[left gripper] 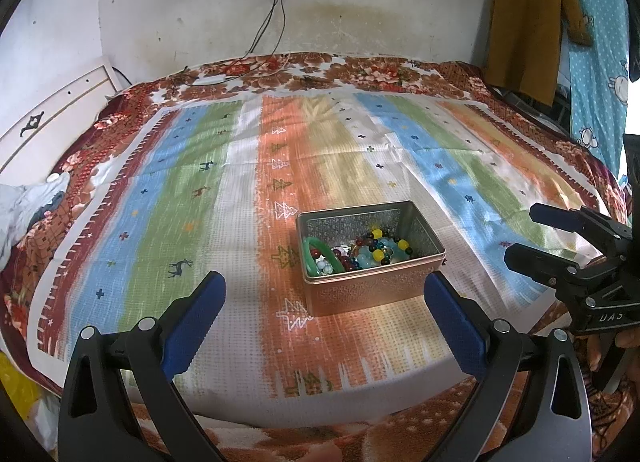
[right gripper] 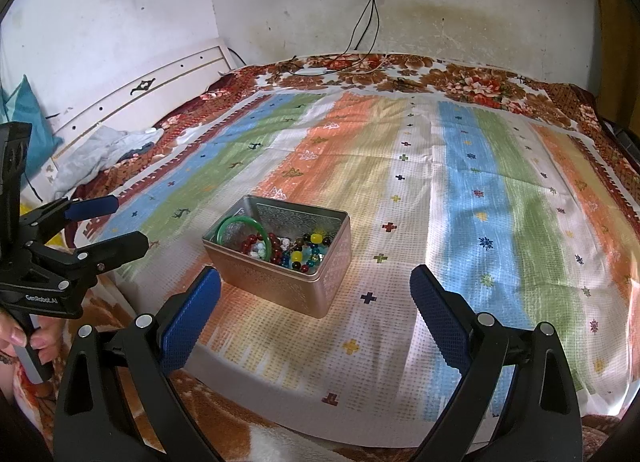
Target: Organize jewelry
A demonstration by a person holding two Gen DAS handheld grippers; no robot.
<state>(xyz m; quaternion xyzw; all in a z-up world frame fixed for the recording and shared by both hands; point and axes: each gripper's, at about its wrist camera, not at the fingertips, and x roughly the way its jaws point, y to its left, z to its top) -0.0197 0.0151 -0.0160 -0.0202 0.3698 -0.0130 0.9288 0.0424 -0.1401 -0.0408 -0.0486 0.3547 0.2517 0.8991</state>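
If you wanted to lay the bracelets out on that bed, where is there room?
Bare striped cloth lies right of the tin, behind it toward the wall, and on its left. The tin itself is crowded with beads and a green bangle. Cables clutter the far edge.

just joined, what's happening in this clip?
A person holds a handheld gripper in each hand over a bed with a striped cloth. Both the left gripper and the right gripper are open and empty, apart from everything. On the cloth sits an open metal tin with the jewelry inside: a green bangle and beaded bracelets. Nothing is gripped.
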